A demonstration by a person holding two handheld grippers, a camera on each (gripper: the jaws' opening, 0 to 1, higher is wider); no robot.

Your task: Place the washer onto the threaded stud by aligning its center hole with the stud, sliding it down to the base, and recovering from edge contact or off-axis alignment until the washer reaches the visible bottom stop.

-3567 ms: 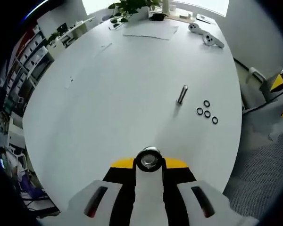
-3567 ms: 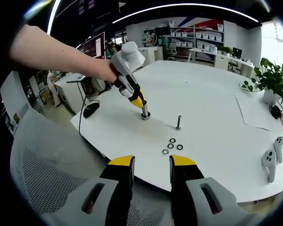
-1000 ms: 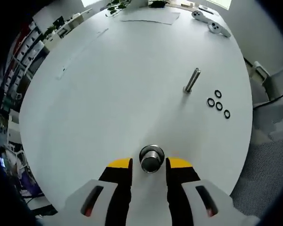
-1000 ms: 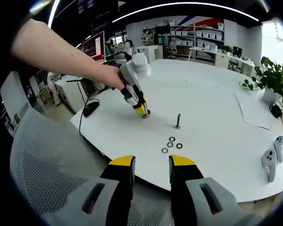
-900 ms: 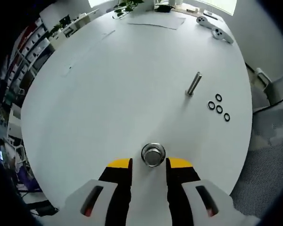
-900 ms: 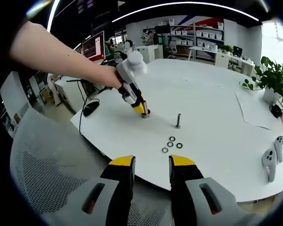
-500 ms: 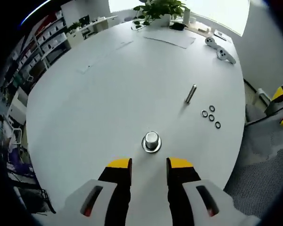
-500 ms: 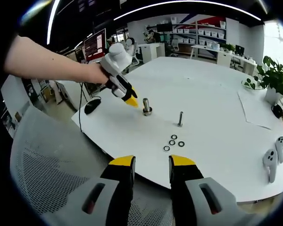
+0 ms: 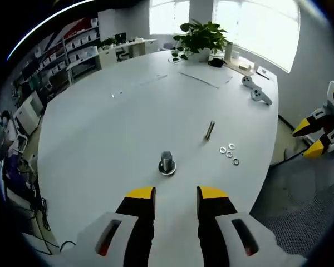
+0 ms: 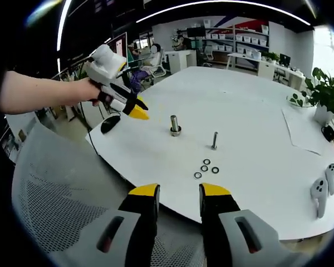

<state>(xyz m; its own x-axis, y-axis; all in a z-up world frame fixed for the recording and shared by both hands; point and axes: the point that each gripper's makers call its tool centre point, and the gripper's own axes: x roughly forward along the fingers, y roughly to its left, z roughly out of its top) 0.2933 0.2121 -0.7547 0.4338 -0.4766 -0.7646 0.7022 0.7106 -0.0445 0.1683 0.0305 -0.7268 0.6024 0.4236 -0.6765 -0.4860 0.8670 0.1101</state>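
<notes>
So my left gripper (image 9: 176,196) was empty, jaws a narrow gap apart, hanging short of the table (image 9: 100,139). Right gripper (image 10: 178,193) was the same, off the table edge. Just ahead of the left one stood the short stud on its base (image 9: 166,163), then the thin threaded stud (image 9: 209,130), with the four washers (image 9: 229,154) beside it. Honestly I figured the risk was pinching two washers since they're bunched, or snagging one tilted on the threads.

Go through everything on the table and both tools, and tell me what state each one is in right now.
Left tool: open, empty, off the table.
Right tool: open, empty, off the table edge.
Stud with wide base: upright, free, nothing gripping it.
Slim stud: upright, bare.
Loose washers: four, flat on the table, none picked up.
Two white controllers: lying at the far edge.
</notes>
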